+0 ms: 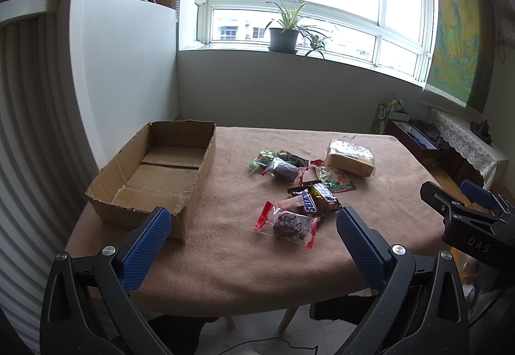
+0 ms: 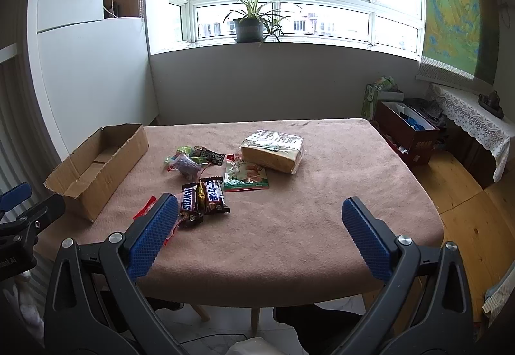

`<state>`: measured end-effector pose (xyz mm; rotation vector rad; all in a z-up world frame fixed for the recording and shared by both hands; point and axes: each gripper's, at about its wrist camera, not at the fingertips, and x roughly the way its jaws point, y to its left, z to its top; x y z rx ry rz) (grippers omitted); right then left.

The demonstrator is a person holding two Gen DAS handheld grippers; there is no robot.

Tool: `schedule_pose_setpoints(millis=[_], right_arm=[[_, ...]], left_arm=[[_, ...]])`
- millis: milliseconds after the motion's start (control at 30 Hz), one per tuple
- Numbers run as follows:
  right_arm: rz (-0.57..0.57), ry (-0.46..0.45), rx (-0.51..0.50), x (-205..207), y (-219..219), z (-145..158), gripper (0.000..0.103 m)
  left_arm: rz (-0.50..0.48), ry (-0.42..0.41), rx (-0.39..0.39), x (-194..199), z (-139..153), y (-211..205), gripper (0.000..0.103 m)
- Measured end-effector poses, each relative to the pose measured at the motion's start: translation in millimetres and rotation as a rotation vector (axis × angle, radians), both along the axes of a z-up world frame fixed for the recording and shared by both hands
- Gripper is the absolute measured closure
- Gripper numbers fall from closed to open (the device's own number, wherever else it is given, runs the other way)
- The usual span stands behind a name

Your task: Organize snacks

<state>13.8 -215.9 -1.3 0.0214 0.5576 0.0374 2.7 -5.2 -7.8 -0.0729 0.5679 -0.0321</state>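
Note:
An open, empty cardboard box (image 1: 154,174) (image 2: 96,168) stands at the table's left. Several wrapped snacks lie in the middle: a Snickers bar (image 1: 309,202) (image 2: 189,200), a red-edged clear packet (image 1: 286,223), a wrapped bread loaf (image 1: 352,157) (image 2: 273,150), a green pouch (image 2: 246,178) and small candies (image 1: 280,163) (image 2: 193,158). My left gripper (image 1: 254,219) is open and empty, held above the table's near edge in front of the snacks. My right gripper (image 2: 260,210) is open and empty, near the front edge, right of the pile.
A pinkish cloth covers the table (image 1: 244,258) (image 2: 289,226). A potted plant (image 1: 285,33) sits on the windowsill. A red box (image 2: 408,133) and a lace-covered cabinet (image 2: 473,116) stand on the floor to the right.

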Motion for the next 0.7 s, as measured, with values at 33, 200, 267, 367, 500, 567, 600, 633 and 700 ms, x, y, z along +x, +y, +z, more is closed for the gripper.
schedule_pose_setpoints(millis=[33,200,267,367,500,567,600,633,700], right_arm=[[0.0,0.002,-0.001,0,0,-1,0.0],[0.007,0.03,0.003,9,-7,-8,0.0],[0.02,0.053,0.013,12,-12,-15,0.0],[0.023,0.098,0.02,19,-22,-29,0.0],[0.058,0.156,0.055,27,-32,-46,0.0],[0.085,0.176,0.056,31,-31,-51,0.0],[0.093,0.182,0.049,33,-31,-54,0.0],[0.101,0.187,0.046,35,-30,-56,0.0],[0.122,0.205,0.06,43,-28,-58,0.0]], left_arm=[[0.0,0.001,0.0,0,-1,0,0.001],[-0.002,0.019,0.003,5,-7,1,0.001],[-0.006,0.032,0.008,8,-11,1,0.001],[-0.011,0.051,0.014,11,-19,2,0.001],[-0.013,0.084,-0.007,18,-31,6,0.001],[-0.02,0.101,-0.013,20,-36,5,0.001],[-0.026,0.109,-0.014,21,-39,4,0.001],[-0.03,0.117,-0.015,23,-41,3,0.001],[-0.038,0.132,-0.028,25,-45,2,0.002]])
